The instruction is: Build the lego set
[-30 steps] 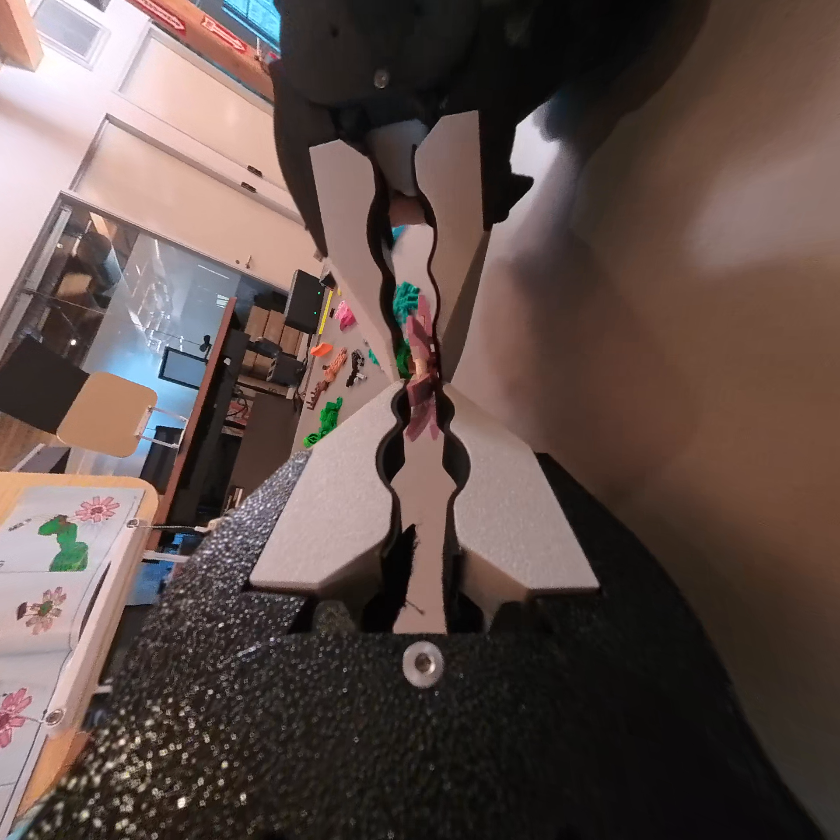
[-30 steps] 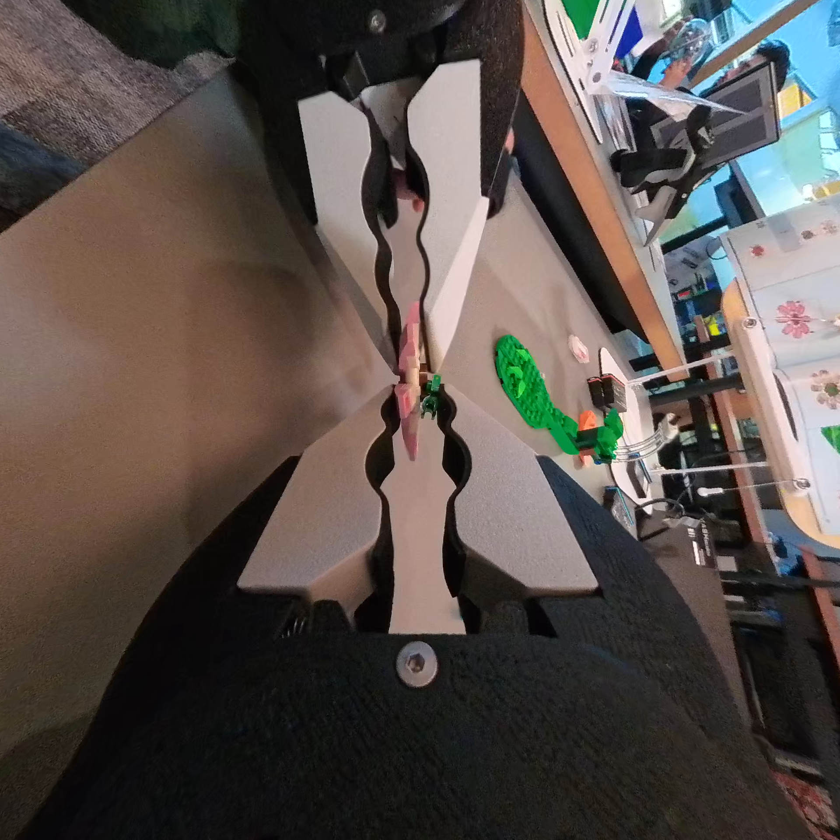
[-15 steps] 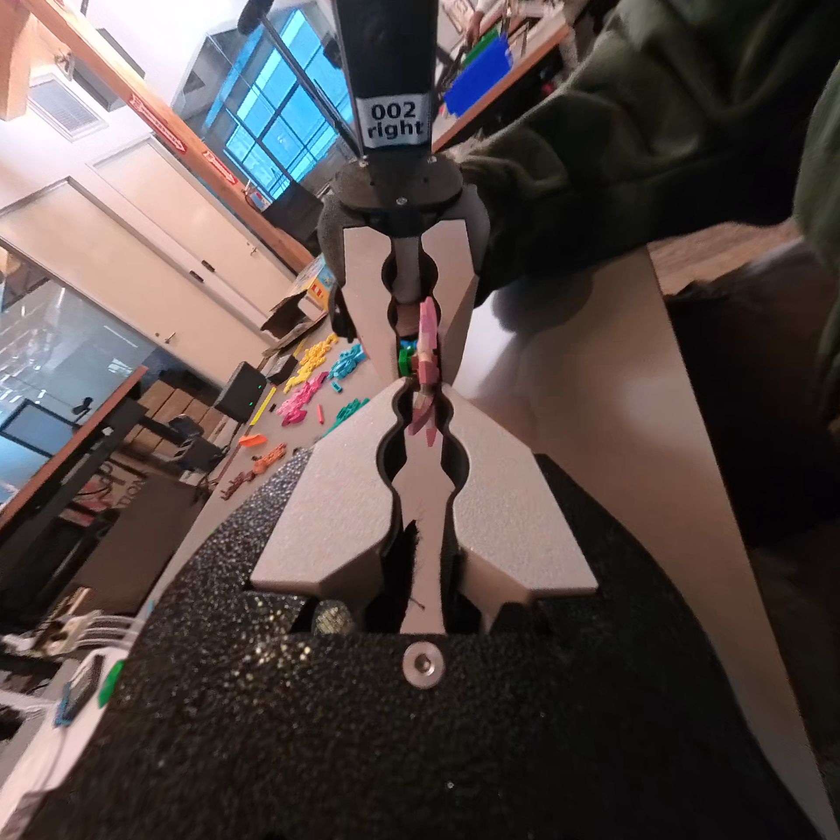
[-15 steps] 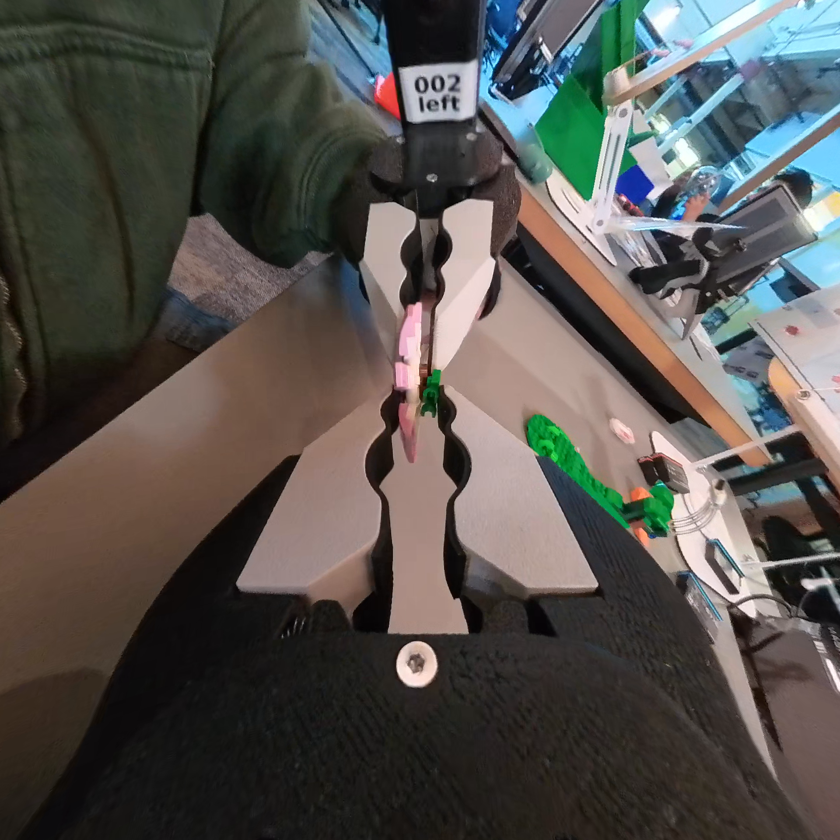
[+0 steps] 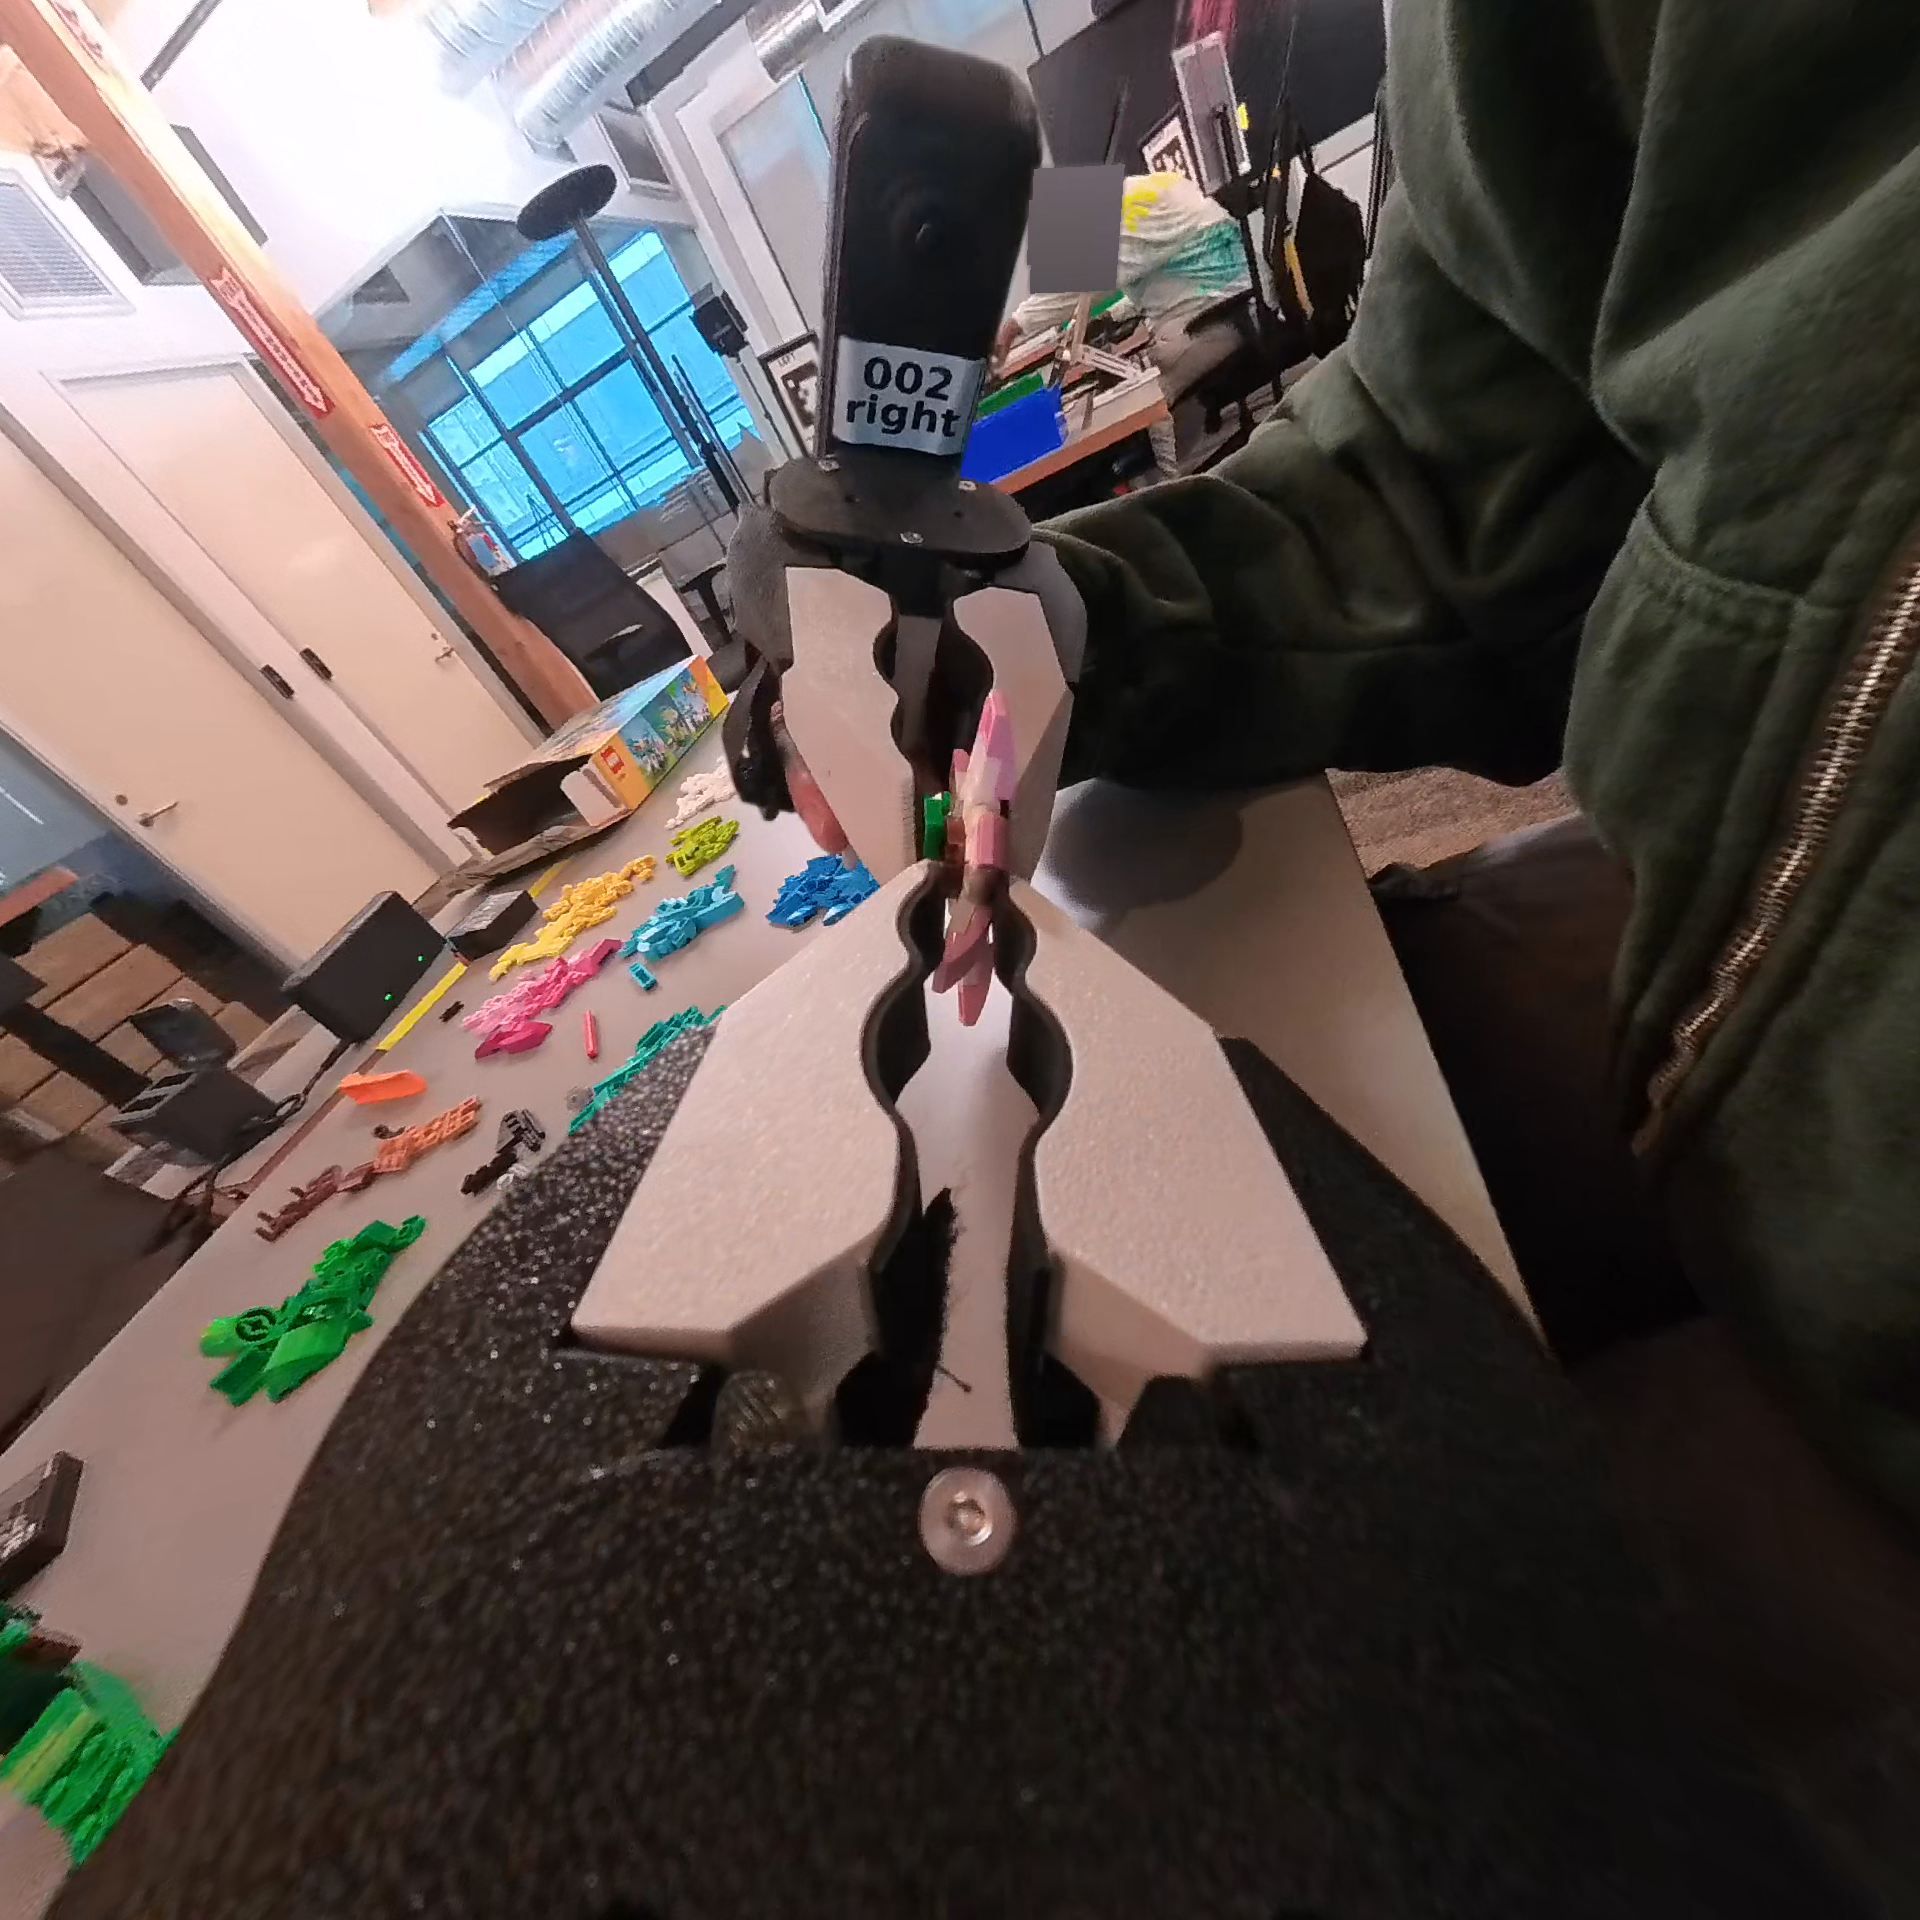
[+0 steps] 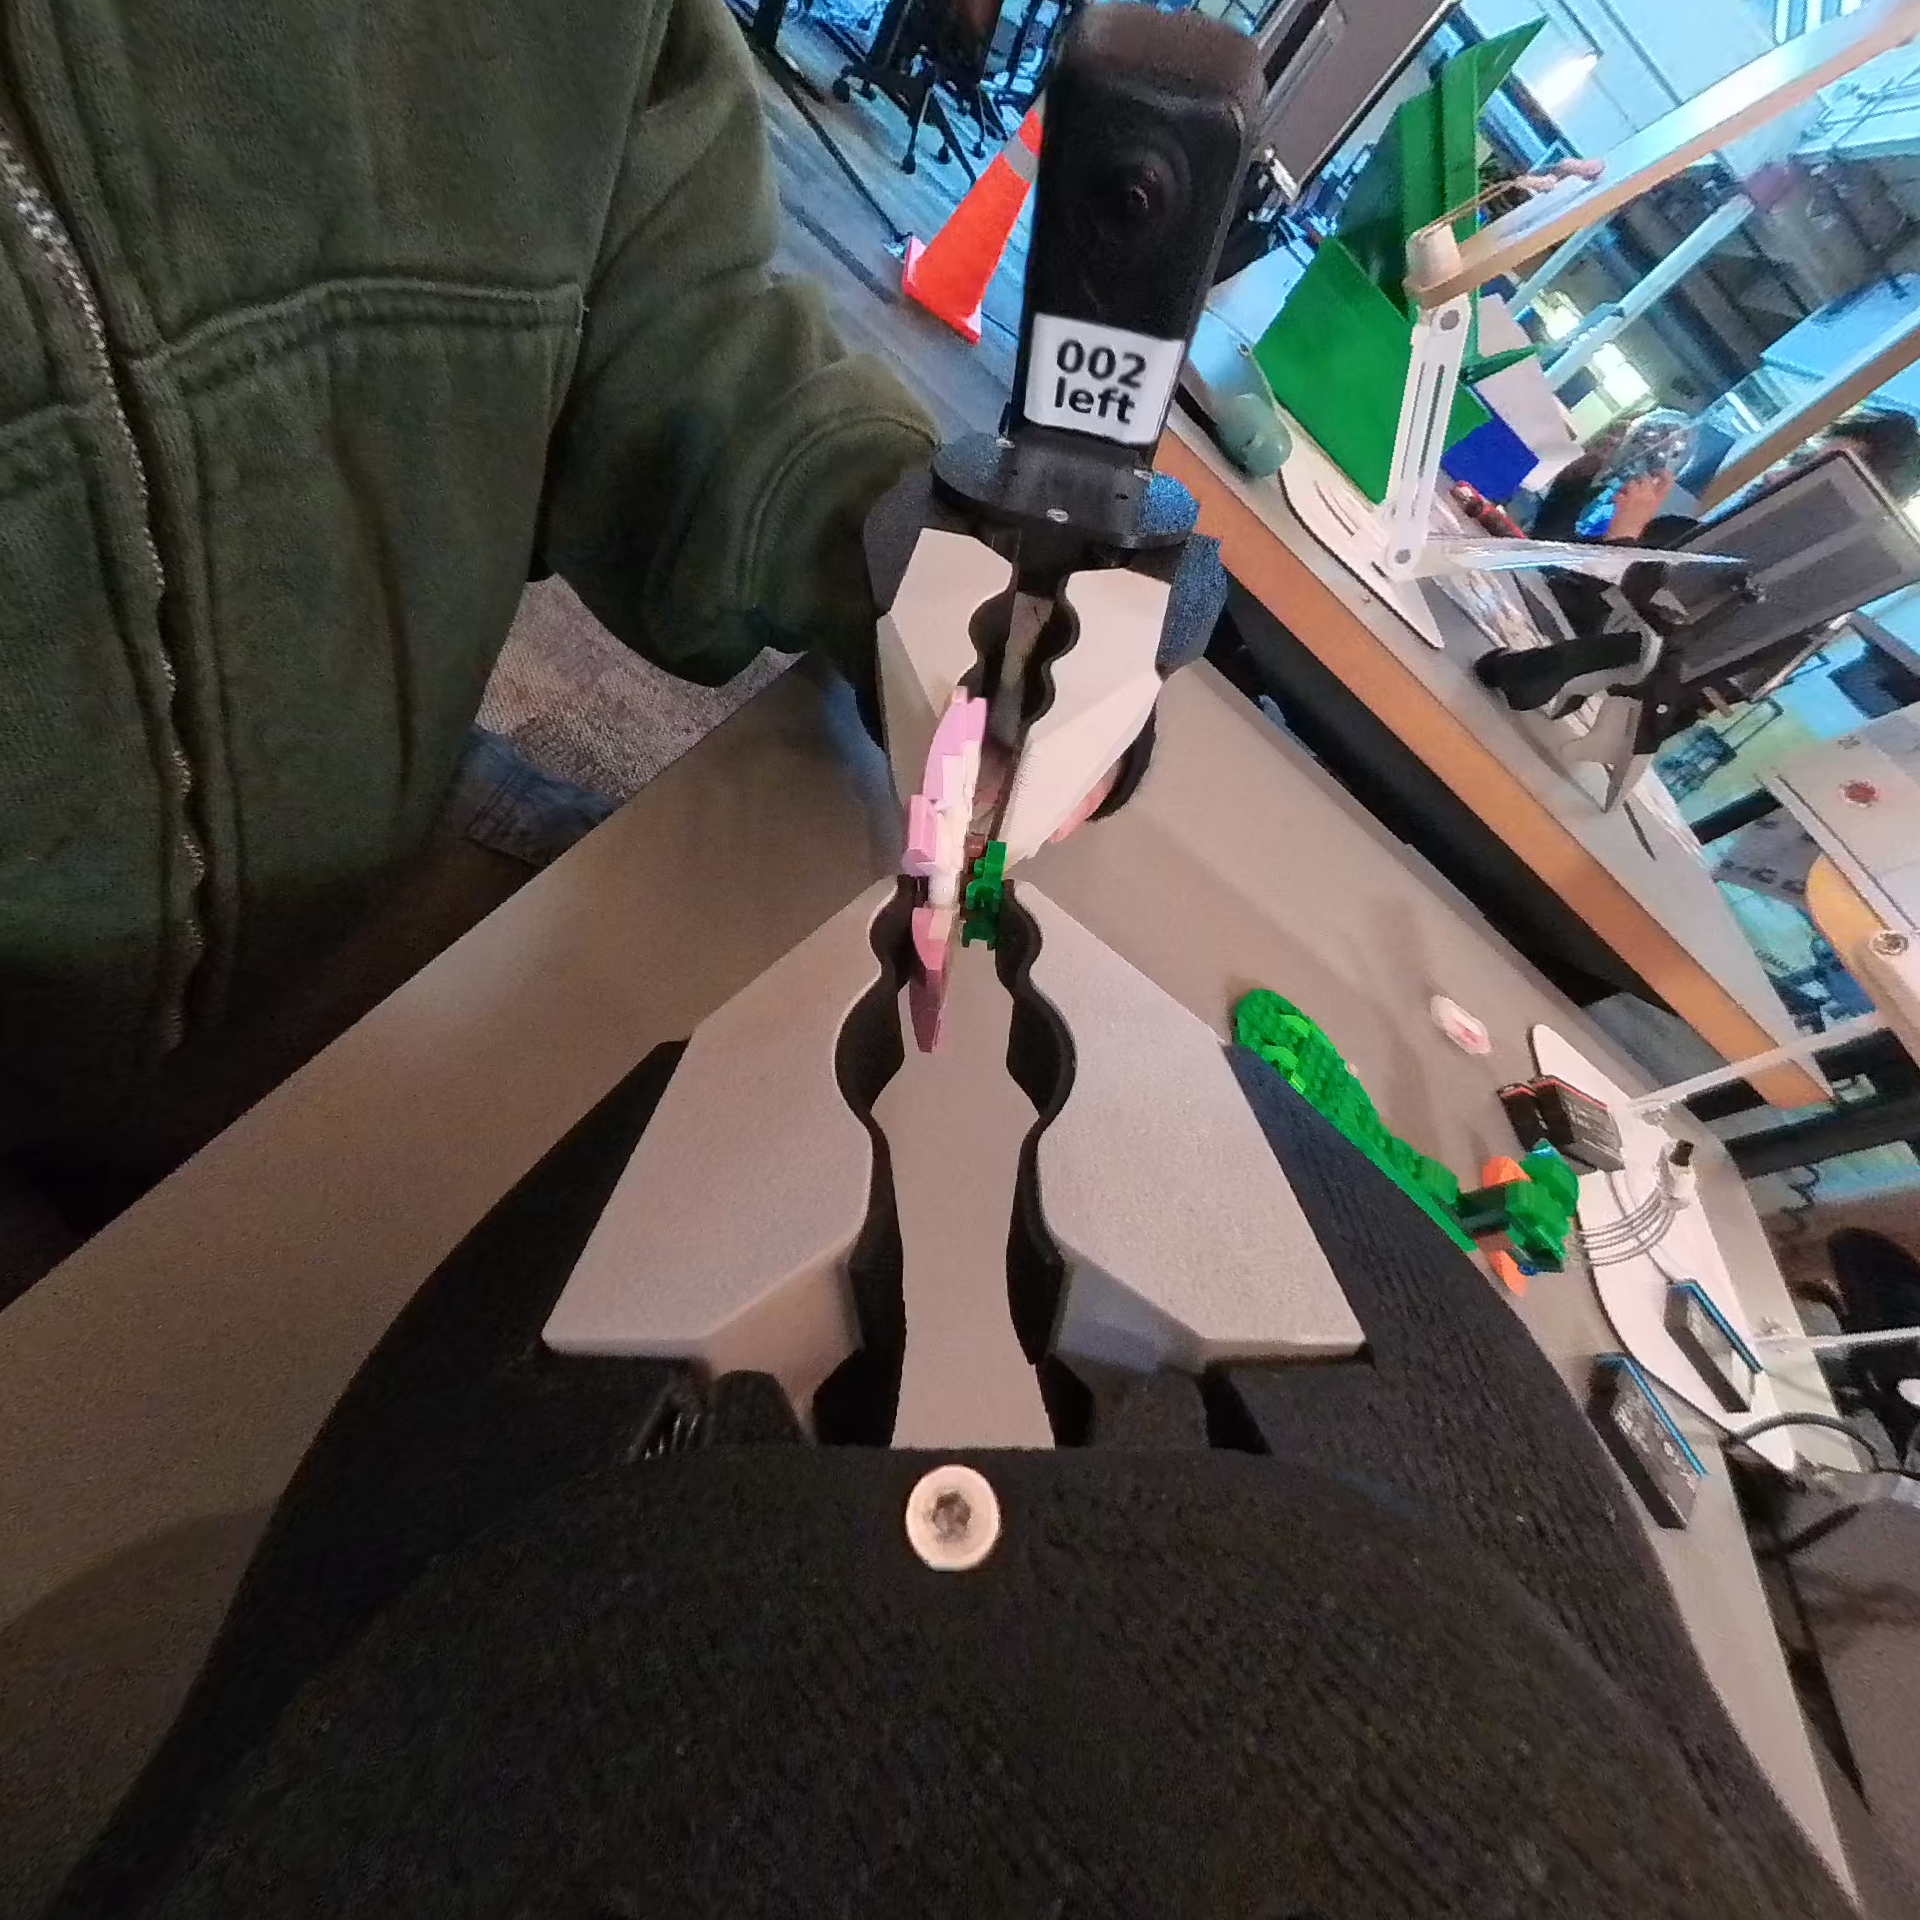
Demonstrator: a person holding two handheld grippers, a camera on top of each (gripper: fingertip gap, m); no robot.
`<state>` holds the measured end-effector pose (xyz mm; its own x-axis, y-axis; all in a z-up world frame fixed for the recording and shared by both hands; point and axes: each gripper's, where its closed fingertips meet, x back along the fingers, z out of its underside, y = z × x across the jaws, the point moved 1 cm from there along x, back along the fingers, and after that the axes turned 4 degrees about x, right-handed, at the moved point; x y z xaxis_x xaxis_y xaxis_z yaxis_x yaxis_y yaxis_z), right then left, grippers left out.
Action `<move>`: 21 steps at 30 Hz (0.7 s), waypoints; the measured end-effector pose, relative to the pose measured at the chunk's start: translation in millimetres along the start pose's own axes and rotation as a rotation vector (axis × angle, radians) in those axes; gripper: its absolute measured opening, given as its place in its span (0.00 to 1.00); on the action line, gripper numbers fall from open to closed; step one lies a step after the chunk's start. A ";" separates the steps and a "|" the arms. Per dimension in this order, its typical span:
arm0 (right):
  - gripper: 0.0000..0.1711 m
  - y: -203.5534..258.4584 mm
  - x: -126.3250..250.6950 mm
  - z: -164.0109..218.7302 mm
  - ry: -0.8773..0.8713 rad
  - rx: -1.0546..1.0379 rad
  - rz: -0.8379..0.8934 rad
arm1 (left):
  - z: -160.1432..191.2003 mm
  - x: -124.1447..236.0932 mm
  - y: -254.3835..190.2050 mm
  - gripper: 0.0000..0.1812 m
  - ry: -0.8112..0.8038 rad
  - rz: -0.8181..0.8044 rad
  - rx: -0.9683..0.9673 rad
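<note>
A pink lego flower (image 5: 977,821) with a small green piece (image 5: 935,816) on one side is held in the air over the grey table (image 5: 1226,935). My left gripper (image 5: 966,888) and my right gripper (image 5: 951,831) meet tip to tip on it. The left is shut on the flower's lower petals. In the right wrist view, my right gripper (image 6: 951,899) is shut on the flower (image 6: 940,821) and the green piece (image 6: 982,894). The left gripper (image 6: 1013,821) faces it from above.
Lego pieces lie sorted by colour across the table: green (image 5: 301,1340), brown (image 5: 364,1174), pink (image 5: 530,997), yellow (image 5: 582,904), blue (image 5: 821,894). A lego box (image 5: 613,758) stands behind. A green plate build (image 6: 1340,1101) lies right. A person's green sleeve (image 6: 665,416) is close. The tips of both grippers are at nearly the same place.
Both grippers have swung together from lying sideways to a more upright pose and drawn a little apart. They still hold the pink flower between their tips.
</note>
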<state>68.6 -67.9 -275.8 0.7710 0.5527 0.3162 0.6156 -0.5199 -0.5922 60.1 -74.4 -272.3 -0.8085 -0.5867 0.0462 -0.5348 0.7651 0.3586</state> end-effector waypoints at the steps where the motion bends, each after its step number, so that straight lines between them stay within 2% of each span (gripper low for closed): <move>1: 0.08 0.4 -0.3 0.3 0.005 0.001 -0.003 | 0.5 0.1 -0.4 0.03 0.000 0.005 0.006; 6: 0.07 1.9 -0.2 -4.3 0.003 0.025 -0.006 | -3.3 0.7 -2.8 0.03 -0.034 0.042 0.057; 16: 0.07 -2.4 -1.8 -1.5 0.146 0.190 0.068 | -0.3 2.3 1.2 0.03 -0.031 0.028 0.069; 21: 0.07 -5.5 -2.0 1.8 0.122 0.130 0.074 | 1.6 1.9 5.2 0.03 -0.003 -0.013 0.026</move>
<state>63.4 -64.9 -274.6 0.8323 0.4288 0.3514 0.5365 -0.4634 -0.7053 55.4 -71.1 -271.8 -0.8020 -0.5960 0.0390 -0.5516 0.7641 0.3344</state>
